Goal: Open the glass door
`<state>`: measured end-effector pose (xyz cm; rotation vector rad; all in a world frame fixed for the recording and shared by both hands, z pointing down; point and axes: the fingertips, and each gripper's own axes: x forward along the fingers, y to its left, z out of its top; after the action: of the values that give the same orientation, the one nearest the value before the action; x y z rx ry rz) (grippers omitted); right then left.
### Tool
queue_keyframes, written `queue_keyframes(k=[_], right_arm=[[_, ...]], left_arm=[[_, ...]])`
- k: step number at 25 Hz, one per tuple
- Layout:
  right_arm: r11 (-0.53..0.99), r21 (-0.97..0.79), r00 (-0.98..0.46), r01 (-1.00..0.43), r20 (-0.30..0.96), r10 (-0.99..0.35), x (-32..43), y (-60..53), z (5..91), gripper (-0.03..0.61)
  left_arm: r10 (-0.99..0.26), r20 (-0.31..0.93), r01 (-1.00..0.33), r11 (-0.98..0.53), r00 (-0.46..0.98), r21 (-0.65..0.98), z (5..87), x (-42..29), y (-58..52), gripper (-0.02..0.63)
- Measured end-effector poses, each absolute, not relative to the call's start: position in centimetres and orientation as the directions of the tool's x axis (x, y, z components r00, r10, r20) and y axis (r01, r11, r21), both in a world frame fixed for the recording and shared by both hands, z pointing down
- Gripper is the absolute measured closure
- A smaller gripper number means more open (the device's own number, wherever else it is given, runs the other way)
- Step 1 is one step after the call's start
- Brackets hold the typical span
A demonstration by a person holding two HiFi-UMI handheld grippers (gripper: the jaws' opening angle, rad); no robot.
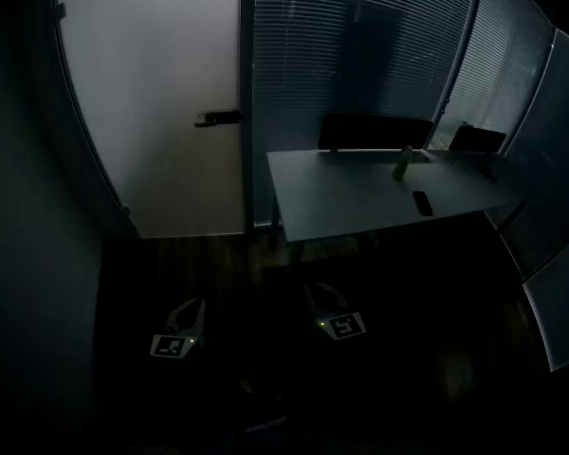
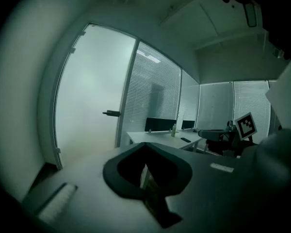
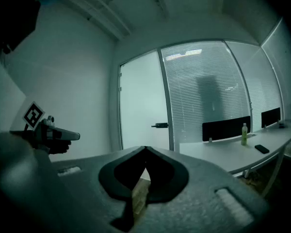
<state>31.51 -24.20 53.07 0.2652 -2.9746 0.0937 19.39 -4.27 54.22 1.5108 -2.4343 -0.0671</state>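
The frosted glass door (image 1: 152, 93) stands closed at the far left of a dim room, and its dark lever handle (image 1: 216, 118) is on the right edge. Both grippers hang low over the dark floor, well short of the door. My left gripper (image 1: 192, 305) is shut with nothing in it, and so is my right gripper (image 1: 320, 294). In the left gripper view the jaw tips of the left gripper (image 2: 144, 143) meet below the handle (image 2: 111, 113) of the door (image 2: 87, 91). The right gripper (image 3: 145, 148) is also closed, with the handle (image 3: 160, 125) ahead.
A pale desk (image 1: 360, 197) stands right of the door with a green bottle (image 1: 399, 167) and a dark phone (image 1: 423, 202) on it. Black screens (image 1: 375, 131) line its back edge. Glass walls with blinds (image 1: 360, 45) run behind it and round to the right.
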Motion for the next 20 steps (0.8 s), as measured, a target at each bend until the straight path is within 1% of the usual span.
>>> queue_keyframes(k=[4,12,20], right_arm=[[0.982,-0.042,-0.972,-0.183,0.158,-0.174,30.1,-24.4,53.6,0.577],[0.975,-0.071,-0.971,-0.210,0.135,-0.199,26.8,-24.7,52.0,0.577],[0.977,-0.072,-0.969,-0.200,0.162,-0.187,23.2,-23.7,52.8,0.577]], left_arm=[[-0.889,0.208,-0.880,0.443,-0.408,0.172,54.7,18.1,-4.6,0.611],[-0.902,0.193,-0.894,0.418,-0.387,0.162,53.0,14.5,-5.4,0.611],[-0.917,0.182,-0.911,0.382,-0.354,0.155,53.0,11.6,-5.5,0.611]])
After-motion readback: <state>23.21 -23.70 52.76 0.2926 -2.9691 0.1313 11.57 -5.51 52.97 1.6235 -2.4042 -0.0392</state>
